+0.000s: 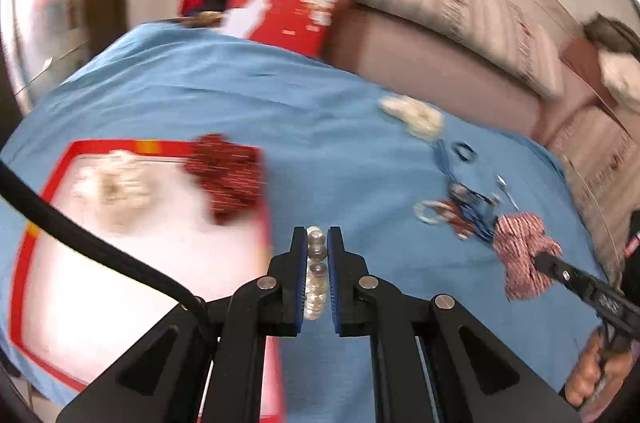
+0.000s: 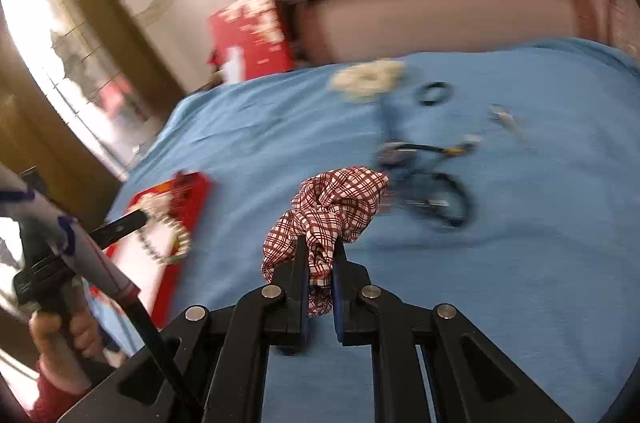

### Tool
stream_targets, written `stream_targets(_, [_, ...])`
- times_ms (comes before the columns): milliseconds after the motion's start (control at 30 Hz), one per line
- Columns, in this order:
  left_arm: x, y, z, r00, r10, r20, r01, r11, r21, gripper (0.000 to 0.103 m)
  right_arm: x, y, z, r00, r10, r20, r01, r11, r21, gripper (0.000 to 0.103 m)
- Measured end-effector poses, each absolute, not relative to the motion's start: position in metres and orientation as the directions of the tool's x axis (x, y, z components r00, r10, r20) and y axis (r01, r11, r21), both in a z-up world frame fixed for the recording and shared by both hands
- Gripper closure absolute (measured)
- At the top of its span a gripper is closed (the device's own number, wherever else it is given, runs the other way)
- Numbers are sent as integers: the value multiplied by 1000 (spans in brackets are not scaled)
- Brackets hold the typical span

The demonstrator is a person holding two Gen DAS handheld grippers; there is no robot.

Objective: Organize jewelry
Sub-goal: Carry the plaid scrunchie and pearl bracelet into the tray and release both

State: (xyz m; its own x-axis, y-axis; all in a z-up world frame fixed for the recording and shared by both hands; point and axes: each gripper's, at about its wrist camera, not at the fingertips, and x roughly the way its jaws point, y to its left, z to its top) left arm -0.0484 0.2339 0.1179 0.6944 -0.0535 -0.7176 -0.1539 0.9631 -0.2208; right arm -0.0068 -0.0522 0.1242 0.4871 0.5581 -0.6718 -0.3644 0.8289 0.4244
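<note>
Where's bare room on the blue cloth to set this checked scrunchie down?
Bare blue cloth lies right of the right gripper and between the red tray and checked scrunchie. Crowded: the tangle of bracelets and cords, with the cream scrunchie beyond.

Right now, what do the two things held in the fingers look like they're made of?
The bracelet in the left gripper looks like glossy pearl-like beads, perhaps plastic or glass. The scrunchie in the right gripper is soft woven fabric, matte, red-and-white checked, gathered in folds.
</note>
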Motion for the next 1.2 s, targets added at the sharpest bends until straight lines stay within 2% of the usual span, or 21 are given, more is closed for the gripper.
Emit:
stream_targets(200, [-56, 316, 110, 676, 21, -736, -322, 908, -269, 94, -11, 51, 136, 368, 647, -668, -494, 744, 450, 93])
stream_targets(433, [-64, 387, 68, 612, 21, -790, -468, 815, -341, 94, -12, 167, 121, 260, 652, -712, -600, 687, 410, 93])
stream_targets(533, [-64, 400, 61, 601, 26, -798, -498, 794, -349, 94, -7, 194, 103, 249, 618, -746, -607, 700, 376, 93])
stream_targets(800, [-72, 424, 63, 575, 122, -809, -587, 750, -304, 94, 11, 232, 60, 168, 584, -794, -545, 727, 419, 93])
stream_targets(933, [-76, 426, 67, 570, 159, -806, -607, 743, -283, 93, 11, 237, 56, 170, 564, -808, -530, 744, 407, 88])
stream_targets(1000, [-77, 423, 71, 575, 175, -799, -606, 748, -272, 92, 11, 236, 58, 169, 565, -808, -525, 745, 411, 76])
stream_targets(1033, [-78, 420, 74, 581, 184, -793, -604, 750, -269, 91, 10, 232, 61, 173, 571, -803, -526, 743, 415, 75])
stream_targets(1133, [-80, 410, 85, 618, 199, -761, -586, 761, -277, 81, 6, 216, 79, 208, 579, -788, -546, 738, 398, 68])
stream_targets(1200, [-80, 402, 92, 645, 197, -738, -565, 774, -287, 80, 4, 201, 92, 240, 584, -775, -559, 737, 381, 65])
